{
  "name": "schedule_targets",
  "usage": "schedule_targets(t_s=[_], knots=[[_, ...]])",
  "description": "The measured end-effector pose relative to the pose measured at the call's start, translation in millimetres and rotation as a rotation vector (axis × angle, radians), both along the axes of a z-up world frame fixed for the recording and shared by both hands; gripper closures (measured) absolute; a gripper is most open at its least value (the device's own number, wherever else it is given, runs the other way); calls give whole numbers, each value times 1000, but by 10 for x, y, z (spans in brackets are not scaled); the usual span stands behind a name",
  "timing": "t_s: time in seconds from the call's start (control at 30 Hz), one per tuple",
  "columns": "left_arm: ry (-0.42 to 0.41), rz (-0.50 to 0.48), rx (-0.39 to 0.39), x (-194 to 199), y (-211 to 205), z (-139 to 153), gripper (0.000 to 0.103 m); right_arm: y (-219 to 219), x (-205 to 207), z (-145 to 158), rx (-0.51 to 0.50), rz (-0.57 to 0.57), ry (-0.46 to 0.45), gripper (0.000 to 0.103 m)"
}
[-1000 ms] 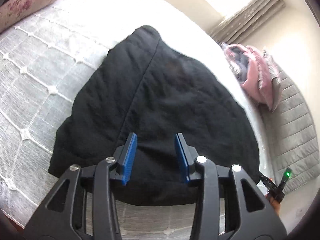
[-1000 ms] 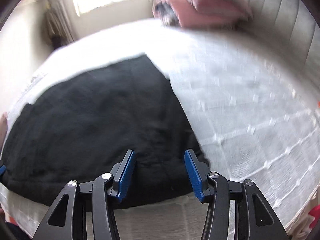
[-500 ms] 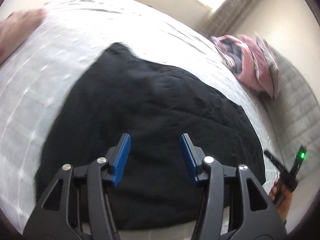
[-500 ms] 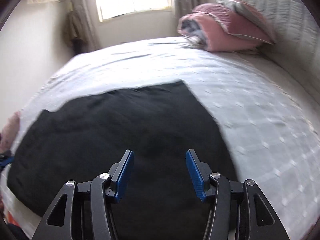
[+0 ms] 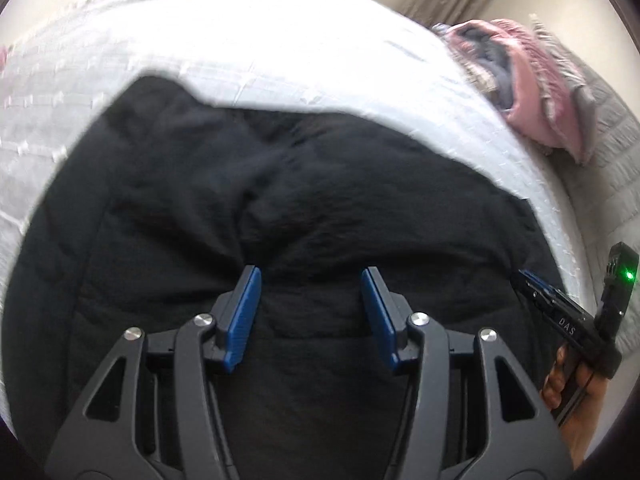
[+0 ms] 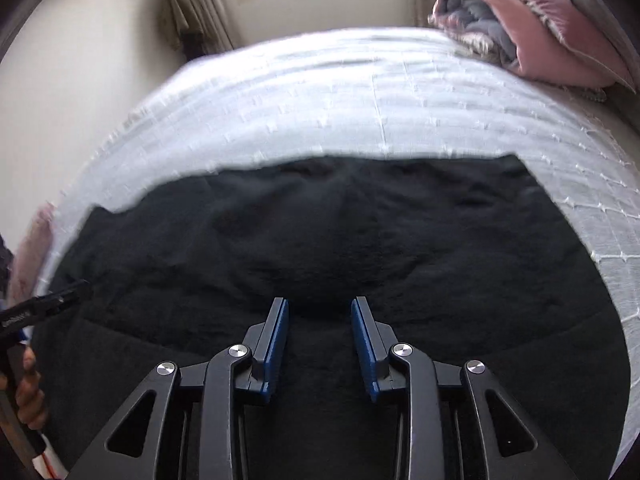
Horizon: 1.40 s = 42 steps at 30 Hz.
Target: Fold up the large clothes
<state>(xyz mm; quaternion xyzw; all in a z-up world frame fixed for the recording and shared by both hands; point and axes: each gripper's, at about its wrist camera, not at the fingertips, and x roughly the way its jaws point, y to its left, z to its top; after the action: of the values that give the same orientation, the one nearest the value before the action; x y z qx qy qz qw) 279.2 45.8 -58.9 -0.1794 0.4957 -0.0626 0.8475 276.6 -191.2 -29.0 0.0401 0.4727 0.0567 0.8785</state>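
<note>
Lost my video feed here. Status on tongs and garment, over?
Left tongs open, over black garment, nothing gripped. Right tongs open, narrower gap, low over it. Garment spread on white bed. Pink bedding far off, not in the way.

The garment (image 6: 340, 240) lies on the bed (image 6: 360, 100), the pillows (image 6: 540, 28) well behind it to the right.

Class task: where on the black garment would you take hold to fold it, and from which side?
Probably the near hem of the black garment, one hand-held gripper toward each end, coming in low from the near bed edge. It lies flat and wide, so its edge is the only part thin enough to pinch.
</note>
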Motion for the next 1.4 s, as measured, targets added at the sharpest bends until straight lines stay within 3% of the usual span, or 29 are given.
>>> schedule_targets(t_s=[0.27,0.37,0.47,0.53,0.63,0.8,0.93,1.1,1.17,1.27,1.4], knots=[[-72,-23,103,-108,-46,-39,53,148,45,-169,-94,17,-14,71],[-65,-24,90,-86,-34,42,53,68,32,-116,-34,17,-28,70],[-101,-35,24,12,-63,187,51,-69,44,30,28,-14,-73,70],[-98,-15,48,107,-115,207,50,-119,73,118,48,-36,-110,70],[-66,70,62,304,25,83,50,-127,196,118,-15,-39,-122,70],[-41,115,23,437,329,-90,50,-388,520,-82,53,-61,-35,71],[-53,117,41,410,345,-125,53,-411,630,-184,50,-31,18,71],[-64,113,23,371,387,-77,53,-410,562,-166,68,-36,-20,71],[-71,126,58,239,460,10,53,-489,505,-108,83,-36,-26,68],[-97,125,102,0,560,120,53,-627,345,46,4,-99,-55,58],[-72,174,121,-183,841,64,53,-1009,102,36,72,-182,-10,59]])
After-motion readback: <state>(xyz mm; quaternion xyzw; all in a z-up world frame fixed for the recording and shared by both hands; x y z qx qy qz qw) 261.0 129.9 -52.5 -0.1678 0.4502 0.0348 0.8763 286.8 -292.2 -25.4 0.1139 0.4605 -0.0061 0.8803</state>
